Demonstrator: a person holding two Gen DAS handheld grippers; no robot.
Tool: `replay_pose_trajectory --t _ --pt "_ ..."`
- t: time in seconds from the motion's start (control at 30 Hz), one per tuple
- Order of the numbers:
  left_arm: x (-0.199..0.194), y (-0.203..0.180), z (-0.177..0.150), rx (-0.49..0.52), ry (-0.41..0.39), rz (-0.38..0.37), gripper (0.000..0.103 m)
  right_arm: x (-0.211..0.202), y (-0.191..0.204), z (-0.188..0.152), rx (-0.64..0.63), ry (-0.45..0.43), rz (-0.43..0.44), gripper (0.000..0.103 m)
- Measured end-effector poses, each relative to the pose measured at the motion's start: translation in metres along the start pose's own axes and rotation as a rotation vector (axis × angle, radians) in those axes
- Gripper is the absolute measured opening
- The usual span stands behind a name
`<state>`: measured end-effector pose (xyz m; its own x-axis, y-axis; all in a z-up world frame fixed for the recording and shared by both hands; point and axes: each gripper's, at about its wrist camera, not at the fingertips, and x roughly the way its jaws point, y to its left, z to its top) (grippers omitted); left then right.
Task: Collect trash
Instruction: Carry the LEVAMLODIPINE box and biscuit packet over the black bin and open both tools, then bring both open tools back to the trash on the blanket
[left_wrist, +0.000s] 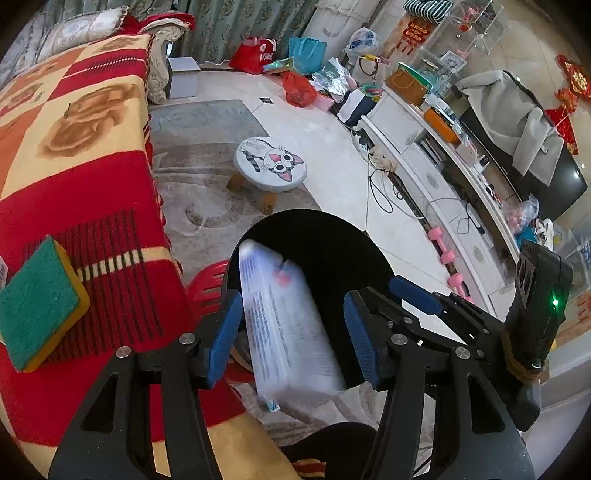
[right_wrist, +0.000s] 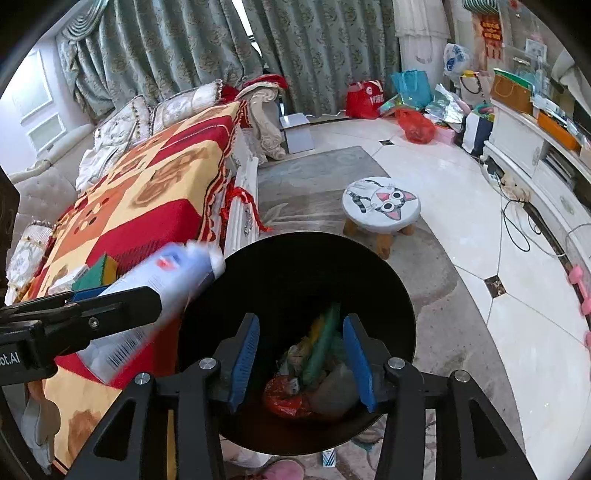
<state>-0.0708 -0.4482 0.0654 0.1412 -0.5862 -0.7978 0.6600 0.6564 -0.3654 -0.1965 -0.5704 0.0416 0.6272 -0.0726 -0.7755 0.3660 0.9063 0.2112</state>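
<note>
The left gripper (left_wrist: 291, 332) has its fingers wide apart, and the blurry white box (left_wrist: 284, 325) sits loose between them. It could miss the black bin (right_wrist: 388, 280) (it is near the rim). The right gripper (right_wrist: 301, 360) is wide apart too, holding nothing.

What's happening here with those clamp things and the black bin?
Someone is tidying with two handheld grippers. The left gripper stands open above the black trash bin, and a blurred white and blue box lies between its fingers, apparently dropping in. The right gripper hangs open over the bin, where trash already lies. A green sponge waits on the red blanket.
</note>
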Motion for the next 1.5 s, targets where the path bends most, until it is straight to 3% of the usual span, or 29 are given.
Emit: replay_pose_trajectory --t 0.3,0.7,1.03,1.5 --pt "-0.012 0.004 -0.007 -0.003 -0.006 0.025 0.060 -0.002 0.007 -0.006 0.001 0.011 0.007 0.048" --pt "-0.047 0.023 -0.022 0.000 -0.063 0.130 0.060 -0.010 0.042 -0.014 -0.034 0.014 0.048 0.057" --pt "-0.079 0.082 -0.044 -0.086 -0.082 0.212 0.060 -0.006 0.102 -0.017 -0.125 0.036 0.119 0.060" --pt "-0.135 0.216 -0.076 -0.294 -0.129 0.394 0.060 0.016 0.188 -0.026 -0.273 0.096 0.220 0.064"
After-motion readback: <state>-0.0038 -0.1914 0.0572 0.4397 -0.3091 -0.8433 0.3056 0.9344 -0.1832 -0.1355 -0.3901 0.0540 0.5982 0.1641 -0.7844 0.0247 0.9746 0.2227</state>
